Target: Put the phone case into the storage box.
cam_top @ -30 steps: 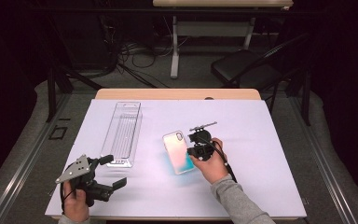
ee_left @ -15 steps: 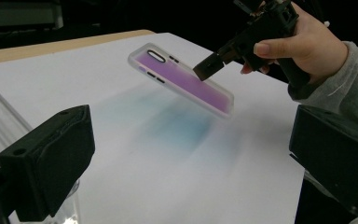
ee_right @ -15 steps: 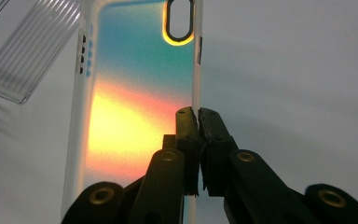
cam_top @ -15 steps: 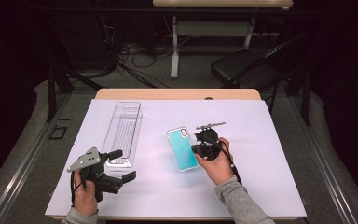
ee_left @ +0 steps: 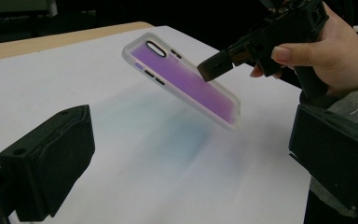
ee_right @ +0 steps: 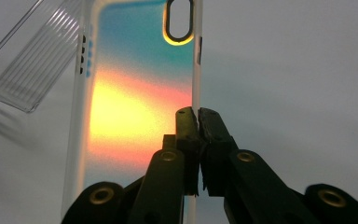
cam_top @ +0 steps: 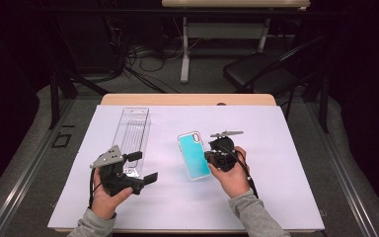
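Note:
A clear-rimmed phone case with an iridescent back hangs tilted above the white sheet. It looks teal from the high view, purple in the left gripper view, and yellow-red in the right gripper view. My right gripper is shut on its right long edge, the jaws pinching the rim. The left gripper is open and holds nothing; it sits at the front left and faces the case across a gap.
A clear ribbed plastic package lies flat at the back left, just behind the left gripper, and shows again in the right gripper view. White sheet covers the wooden table. A dark chair stands beyond it.
The left gripper has moved right and away from the front edge, toward the case. The right gripper has carried the case slightly right and tilted it, shifting its colour from pale to teal.

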The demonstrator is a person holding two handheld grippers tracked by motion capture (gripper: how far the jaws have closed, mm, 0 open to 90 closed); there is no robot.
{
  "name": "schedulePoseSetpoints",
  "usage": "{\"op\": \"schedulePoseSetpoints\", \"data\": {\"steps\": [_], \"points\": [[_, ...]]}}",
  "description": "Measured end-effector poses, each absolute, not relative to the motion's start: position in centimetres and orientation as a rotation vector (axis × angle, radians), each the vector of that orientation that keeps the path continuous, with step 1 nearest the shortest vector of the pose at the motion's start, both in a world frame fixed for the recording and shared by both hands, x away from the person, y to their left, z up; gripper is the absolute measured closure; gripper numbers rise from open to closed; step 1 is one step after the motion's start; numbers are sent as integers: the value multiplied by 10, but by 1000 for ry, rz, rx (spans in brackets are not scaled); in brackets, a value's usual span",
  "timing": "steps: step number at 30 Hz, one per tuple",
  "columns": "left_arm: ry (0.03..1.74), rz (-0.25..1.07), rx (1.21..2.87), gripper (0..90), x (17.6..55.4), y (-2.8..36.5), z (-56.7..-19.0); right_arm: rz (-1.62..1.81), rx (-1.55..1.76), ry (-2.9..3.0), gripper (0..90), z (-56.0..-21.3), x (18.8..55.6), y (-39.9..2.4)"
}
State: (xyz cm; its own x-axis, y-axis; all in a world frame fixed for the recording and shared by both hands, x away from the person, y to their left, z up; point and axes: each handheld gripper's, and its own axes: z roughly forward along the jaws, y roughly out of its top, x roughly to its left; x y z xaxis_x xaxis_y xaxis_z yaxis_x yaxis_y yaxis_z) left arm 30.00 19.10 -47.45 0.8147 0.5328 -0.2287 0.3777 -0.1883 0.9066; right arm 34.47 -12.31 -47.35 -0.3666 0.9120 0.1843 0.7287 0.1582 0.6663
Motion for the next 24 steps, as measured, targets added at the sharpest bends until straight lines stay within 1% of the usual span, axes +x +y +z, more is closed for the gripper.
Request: {"op": "schedulePoseSetpoints", "data": {"steps": [7, 9, 10, 11, 18, 22, 24], "points": [[755, 176, 1819, 12, 310, 178, -473, 1025, 1578, 2155, 875, -473, 341, -123], [766, 182, 1815, 44, 312, 175, -472, 1037, 1580, 2145, 875, -474, 340, -123], [773, 185, 1817, 44, 314, 173, -472, 1037, 1580, 2145, 875, -474, 340, -123], [783, 188, 1815, 78, 315, 171, -472, 1046, 1581, 2138, 875, -475, 338, -124], [801, 199, 1782, 88, 324, 163, -468, 1072, 1555, 2102, 875, -477, 334, -125], [826, 193, 1751, 140, 328, 158, -466, 1088, 1551, 2078, 875, -476, 332, -125], [823, 196, 1751, 145, 330, 155, -465, 1095, 1550, 2070, 875, -476, 332, -125]]}}
